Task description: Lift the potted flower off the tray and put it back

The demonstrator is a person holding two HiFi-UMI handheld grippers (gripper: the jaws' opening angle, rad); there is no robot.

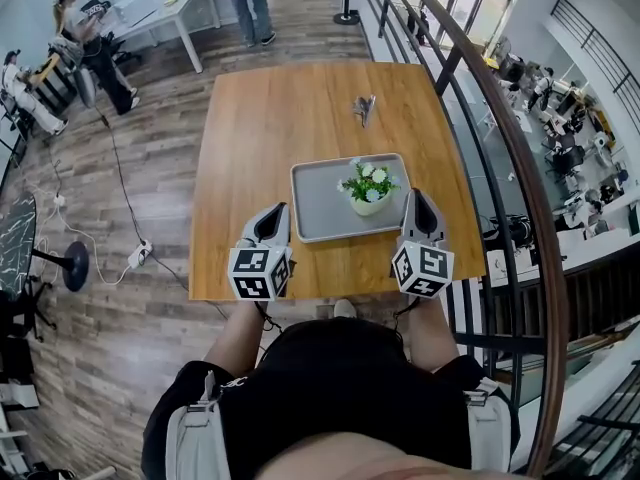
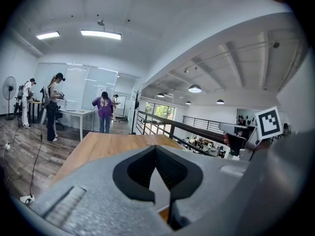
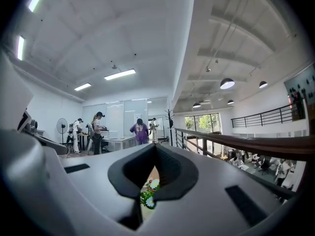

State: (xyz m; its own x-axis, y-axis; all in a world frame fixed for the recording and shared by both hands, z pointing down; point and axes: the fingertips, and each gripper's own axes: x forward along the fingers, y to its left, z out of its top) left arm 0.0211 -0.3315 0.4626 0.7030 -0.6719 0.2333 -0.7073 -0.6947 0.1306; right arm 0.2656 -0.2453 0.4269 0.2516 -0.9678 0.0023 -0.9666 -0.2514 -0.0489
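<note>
A small potted flower (image 1: 368, 186), white blooms and green leaves in a pale pot, stands on the right part of the grey tray (image 1: 320, 203) on the wooden table (image 1: 250, 138). My left gripper (image 1: 275, 213) hovers over the tray's near left corner, jaws shut and holding nothing. Just right of the pot my right gripper (image 1: 419, 198) is also shut and holds nothing. In the right gripper view the flower (image 3: 147, 196) peeks through the notch below the closed tips of the right gripper (image 3: 155, 146). The left gripper view shows the left gripper (image 2: 155, 149) closed, with only table beyond it.
A small metal object (image 1: 364, 109) lies on the far part of the table. A dark railing (image 1: 500, 118) runs close along the table's right side. People and a white desk (image 1: 170, 13) are far off at the upper left. The table's near edge (image 1: 330, 293) is just below both grippers.
</note>
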